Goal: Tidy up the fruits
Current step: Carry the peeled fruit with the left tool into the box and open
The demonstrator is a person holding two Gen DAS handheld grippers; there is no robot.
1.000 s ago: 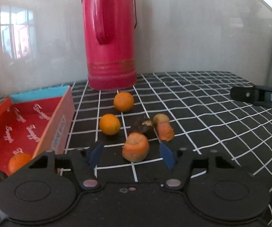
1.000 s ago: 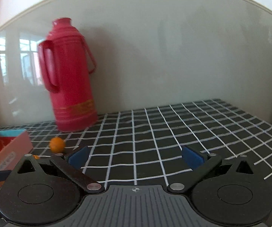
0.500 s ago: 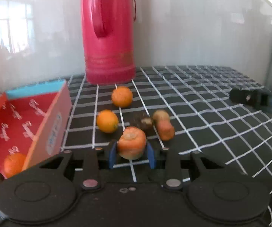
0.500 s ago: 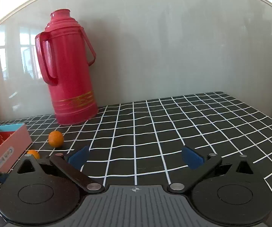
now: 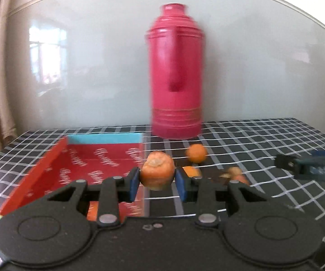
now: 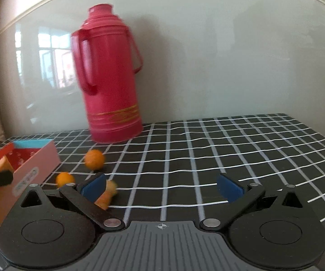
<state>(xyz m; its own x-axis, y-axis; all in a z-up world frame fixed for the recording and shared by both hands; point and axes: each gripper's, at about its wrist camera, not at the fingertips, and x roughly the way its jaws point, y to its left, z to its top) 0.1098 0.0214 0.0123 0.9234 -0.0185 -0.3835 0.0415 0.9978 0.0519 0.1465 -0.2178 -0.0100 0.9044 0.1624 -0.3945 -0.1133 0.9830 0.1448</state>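
My left gripper [image 5: 157, 181] is shut on an orange carrot chunk [image 5: 157, 170] and holds it in the air at the right edge of the red box [image 5: 72, 169]. Two oranges [image 5: 196, 153] [image 5: 191, 171] and a small carrot piece [image 5: 237, 174] lie on the table to its right. In the right wrist view my right gripper [image 6: 161, 187] is open and empty above the table. An orange [image 6: 94, 159], a second orange [image 6: 65, 179] and a carrot piece [image 6: 105, 195] lie by its left finger. The carrot chunk [image 6: 0, 164] shows over the box [image 6: 33, 164].
A tall red thermos [image 5: 176, 72] stands at the back against the wall, also in the right wrist view [image 6: 109, 79]. The table has a black cloth with a white grid [image 6: 230, 149]. The right gripper shows at the right of the left wrist view [image 5: 309, 164].
My left gripper closed on the carrot chunk, lifted it off the table and swung left toward the red box. My right gripper stayed open and turned slightly left.
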